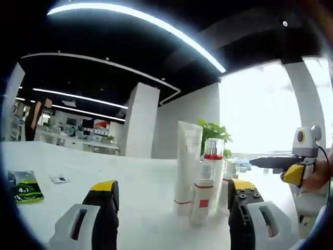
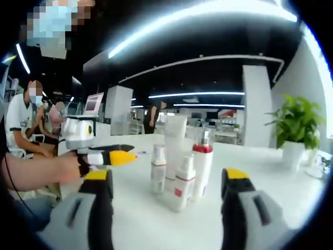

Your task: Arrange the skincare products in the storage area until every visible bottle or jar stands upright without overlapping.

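While our left gripper [image 1: 171,208] and right gripper [image 2: 169,200] hang wide apart and empty, the bottles [image 1: 200,200] stand bunched upright mid-table [image 1: 140,182] beside the tall tube [image 2: 174,140]. They're packed tight, so one careless nudge could topple several.

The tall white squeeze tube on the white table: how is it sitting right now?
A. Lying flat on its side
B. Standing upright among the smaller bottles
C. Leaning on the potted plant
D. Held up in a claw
B. In the left gripper view the tall white squeeze tube stands upright on the white table, close beside the smaller white bottle with a red label; both claws are open and hold nothing.
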`<state>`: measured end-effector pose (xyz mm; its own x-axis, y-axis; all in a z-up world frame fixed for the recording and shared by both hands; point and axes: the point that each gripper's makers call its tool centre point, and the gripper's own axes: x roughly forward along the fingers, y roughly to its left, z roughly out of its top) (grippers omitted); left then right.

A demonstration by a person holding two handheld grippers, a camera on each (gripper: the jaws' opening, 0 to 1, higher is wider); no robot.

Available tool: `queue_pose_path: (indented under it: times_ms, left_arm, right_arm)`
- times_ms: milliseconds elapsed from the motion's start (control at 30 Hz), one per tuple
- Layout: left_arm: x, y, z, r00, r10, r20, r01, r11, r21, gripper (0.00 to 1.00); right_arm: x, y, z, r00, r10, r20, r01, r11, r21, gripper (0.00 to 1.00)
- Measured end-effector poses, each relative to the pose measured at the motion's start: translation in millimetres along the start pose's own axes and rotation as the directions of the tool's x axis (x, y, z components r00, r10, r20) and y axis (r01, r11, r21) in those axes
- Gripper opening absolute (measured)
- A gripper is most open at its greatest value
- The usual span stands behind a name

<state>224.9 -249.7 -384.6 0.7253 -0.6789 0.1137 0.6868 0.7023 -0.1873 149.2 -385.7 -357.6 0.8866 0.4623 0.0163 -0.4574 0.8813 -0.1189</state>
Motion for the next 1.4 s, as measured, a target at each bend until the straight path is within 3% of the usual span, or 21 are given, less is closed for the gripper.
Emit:
queue_pose_path:
  times_ms: [133, 233, 533, 800, 900, 1033, 1167, 1400]
  left_arm:
    - [-3.3, -2.0, -10.8, 0.995, -0.070, -0.073, 0.071, 0.997, 0.017, 0.99]
    - [-5.5, -3.7, -16.3, 0.986, -0.100, -0.130, 0.105, 0.994, 0.031, 0.99]
    - [-9.6, -0.6, -17.9, 0.960, -0.219, -0.174, 0.227, 0.973, 0.030, 0.99]
    - [-21.6, 12.3, -14.7, 0.933, -0.293, -0.209, 0.308, 0.951, 0.038, 0.99]
    - [-26.9, 18.5, -14.1, 0.923, -0.316, -0.218, 0.334, 0.942, 0.046, 0.99]
    - [-35.2, 32.5, -20.6, 0.904, -0.341, -0.257, 0.365, 0.929, 0.051, 0.99]
    - [-42.8, 40.8, -17.1, 0.888, -0.371, -0.272, 0.399, 0.915, 0.054, 0.99]
    - [-59.2, 54.9, -3.8, 0.876, -0.393, -0.280, 0.427, 0.902, 0.070, 0.99]
  right_arm:
    - [0.4, 6.2, -5.9, 0.998, -0.056, -0.019, 0.056, 0.998, -0.001, 0.87]
    - [1.1, 8.4, -15.3, 0.994, -0.095, -0.045, 0.095, 0.995, -0.002, 0.87]
    - [-3.4, 8.9, -18.6, 0.963, -0.258, -0.076, 0.261, 0.965, 0.025, 0.87]
    - [2.1, 29.3, -8.9, 0.927, -0.366, -0.080, 0.369, 0.930, 0.012, 0.82]
    - [7.2, 38.9, -4.7, 0.920, -0.384, -0.071, 0.386, 0.923, 0.006, 0.80]
    - [19.2, 50.4, -0.6, 0.899, -0.433, -0.063, 0.435, 0.900, 0.013, 0.78]
    - [29.8, 53.2, 0.0, 0.872, -0.484, -0.072, 0.486, 0.874, 0.002, 0.76]
    - [37.9, 54.3, 0.0, 0.824, -0.560, -0.085, 0.562, 0.827, 0.002, 0.74]
